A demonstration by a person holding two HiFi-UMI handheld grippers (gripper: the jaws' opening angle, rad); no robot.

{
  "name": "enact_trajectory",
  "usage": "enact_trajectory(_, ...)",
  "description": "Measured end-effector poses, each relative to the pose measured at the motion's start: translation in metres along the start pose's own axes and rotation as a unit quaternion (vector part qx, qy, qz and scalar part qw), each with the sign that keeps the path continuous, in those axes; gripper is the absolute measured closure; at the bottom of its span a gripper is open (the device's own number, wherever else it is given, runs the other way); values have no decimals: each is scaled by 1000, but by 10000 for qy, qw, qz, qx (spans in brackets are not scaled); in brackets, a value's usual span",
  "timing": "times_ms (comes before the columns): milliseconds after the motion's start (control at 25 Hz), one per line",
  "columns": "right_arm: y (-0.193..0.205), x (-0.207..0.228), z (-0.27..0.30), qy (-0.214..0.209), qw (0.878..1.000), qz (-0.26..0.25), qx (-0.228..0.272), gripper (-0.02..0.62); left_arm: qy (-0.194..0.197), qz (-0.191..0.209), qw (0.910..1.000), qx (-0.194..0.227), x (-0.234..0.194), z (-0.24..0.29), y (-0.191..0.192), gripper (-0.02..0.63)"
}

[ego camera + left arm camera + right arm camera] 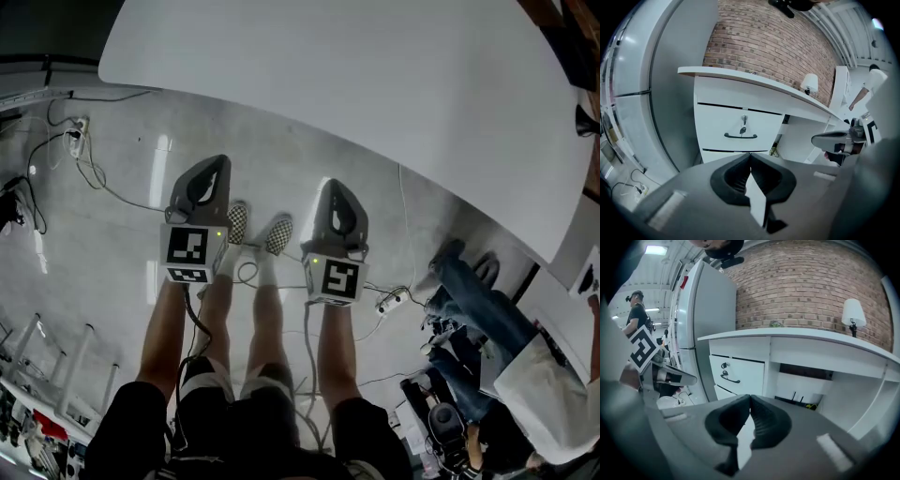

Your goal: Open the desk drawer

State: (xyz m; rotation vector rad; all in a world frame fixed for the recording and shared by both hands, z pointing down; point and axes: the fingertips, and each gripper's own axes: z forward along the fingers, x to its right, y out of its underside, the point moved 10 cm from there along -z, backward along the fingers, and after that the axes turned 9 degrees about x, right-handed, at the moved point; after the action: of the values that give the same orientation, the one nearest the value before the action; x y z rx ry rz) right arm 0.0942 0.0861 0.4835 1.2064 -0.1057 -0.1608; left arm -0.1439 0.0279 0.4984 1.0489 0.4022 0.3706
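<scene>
A brick wall (778, 42) fills the top of the left gripper view, and the big white surface (754, 82) runs across the middle in front of it. The desk drawer (717, 126) sits shut under the left end of the surface, just left of the middle of that view. The left gripper (750, 156) and the right gripper (750, 397) sit low in the middle of their own views, well apart from the drawer, each with its 2 jaws pressed together on nothing. On the drawer front are a dark curved handle (740, 136) and, just above it, a small key (743, 127).
</scene>
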Motion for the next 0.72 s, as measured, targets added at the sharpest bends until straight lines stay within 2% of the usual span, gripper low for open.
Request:
enact_trajectory(80,3,2,2,-9,10000,-27,-24,592,19,-76,10000,-18,0,8,4,595)
enact_trajectory(160,5,4,3,-19,10000,-31,-41,592,-13,-347,9993,-139,-1,15,6,595)
enact_trajectory(240,5,7,4,-20,10000,-33,-49,592,-42,-849,9963,-118,-6,24,6,595)
enact_trajectory(320,4,8,4,-13,10000,-37,-53,592,-21,-1500,9887,57,-14,32,6,594)
enact_trajectory(440,2,9,4,-8,9999,-83,-65,592,76,-2480,9685,222,-25,46,7,583)
enact_trajectory(480,2,10,4,-6,9999,-98,-69,592,132,-2722,9618,254,-26,52,9,557)
enact_trajectory(520,2,10,4,-5,9999,-112,-72,592,192,-2931,9555,287,-28,59,11,501)
enact_trajectory(600,1,11,4,-14,9999,-142,-81,592,268,-3360,9408,360,-29,71,16,469)
enact_trajectory(640,1,12,3,-15,9998,-157,-97,592,314,-3626,9306,395,-30,78,19,451)
enact_trajectory(720,2,14,2,1,9998,-177,-135,592,469,-4230,9038,451,-29,91,26,405)
